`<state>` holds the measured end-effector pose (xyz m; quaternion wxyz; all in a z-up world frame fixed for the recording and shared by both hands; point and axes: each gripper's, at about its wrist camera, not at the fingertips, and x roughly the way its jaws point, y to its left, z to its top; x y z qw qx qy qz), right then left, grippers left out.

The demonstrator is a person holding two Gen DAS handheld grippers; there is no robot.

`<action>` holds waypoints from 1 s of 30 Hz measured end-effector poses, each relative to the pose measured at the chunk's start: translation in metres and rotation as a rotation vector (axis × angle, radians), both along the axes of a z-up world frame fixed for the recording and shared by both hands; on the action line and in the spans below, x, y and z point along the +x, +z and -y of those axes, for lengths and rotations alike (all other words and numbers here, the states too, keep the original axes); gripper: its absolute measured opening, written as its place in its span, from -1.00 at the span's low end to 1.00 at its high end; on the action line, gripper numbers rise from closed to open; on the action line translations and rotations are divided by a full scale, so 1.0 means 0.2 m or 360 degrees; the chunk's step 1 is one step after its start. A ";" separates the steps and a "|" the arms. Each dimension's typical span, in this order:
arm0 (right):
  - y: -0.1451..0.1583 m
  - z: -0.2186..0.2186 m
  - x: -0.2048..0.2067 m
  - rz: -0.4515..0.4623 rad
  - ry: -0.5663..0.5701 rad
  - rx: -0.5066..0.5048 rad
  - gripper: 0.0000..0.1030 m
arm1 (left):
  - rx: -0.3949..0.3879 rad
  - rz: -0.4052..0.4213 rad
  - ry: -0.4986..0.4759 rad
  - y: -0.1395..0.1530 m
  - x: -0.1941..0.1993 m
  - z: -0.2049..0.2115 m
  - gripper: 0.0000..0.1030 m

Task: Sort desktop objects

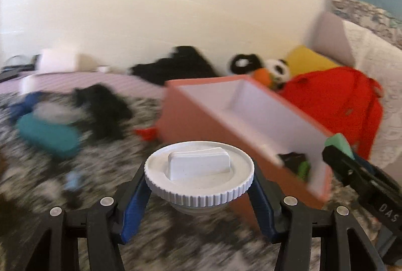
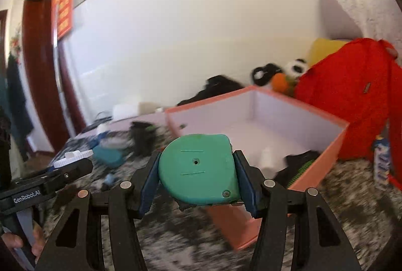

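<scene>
Desktop objects part-sorted: pink box (image 2: 334, 143) already holds dark items. L gripper (image 1: 199, 185) clamped on white ribbed lid (image 1: 198, 176), R gripper (image 2: 196, 176) clamped on green tape measure (image 2: 198, 170), both above tabletop nr box. Teal case (image 1: 47, 138), black items left outside.
</scene>
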<state>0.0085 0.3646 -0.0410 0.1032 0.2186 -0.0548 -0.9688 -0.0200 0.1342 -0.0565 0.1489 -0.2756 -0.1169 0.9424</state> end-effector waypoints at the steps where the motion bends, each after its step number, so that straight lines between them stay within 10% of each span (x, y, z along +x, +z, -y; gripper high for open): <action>1: 0.01 -0.03 -0.02 -0.0004 -0.0019 0.0001 0.16 | 0.0011 -0.0006 -0.0046 0.02 -0.05 -0.05 0.21; 7: 0.05 -0.30 -0.14 -0.0002 -0.0198 -0.0003 0.16 | -0.0012 -0.0098 -0.0435 0.14 -0.36 -0.44 0.21; 9: 0.06 -0.40 -0.22 0.0011 -0.0273 0.0000 0.20 | -0.0029 -0.0103 -0.0570 0.16 -0.51 -0.59 0.58; 12: 0.03 -0.46 -0.37 0.0129 -0.0478 0.0223 0.98 | -0.0100 0.0129 -0.0472 0.04 -0.66 -0.67 0.84; 14: 0.01 -0.48 -0.40 0.0128 -0.0537 0.0294 0.99 | -0.0020 0.0176 -0.0481 -0.01 -0.66 -0.61 0.84; 20: 0.02 -0.42 -0.31 -0.0023 -0.0425 0.0235 0.99 | 0.0022 0.0085 -0.0125 -0.02 -0.45 -0.21 0.84; 26: 0.08 -0.19 -0.14 -0.0020 0.0121 -0.0024 0.99 | -0.0402 -0.0058 0.0326 -0.03 -0.15 0.22 0.84; 30: 0.06 0.04 -0.10 -0.0009 0.0319 -0.0117 0.99 | -0.0458 -0.0063 0.0635 -0.12 0.07 0.56 0.84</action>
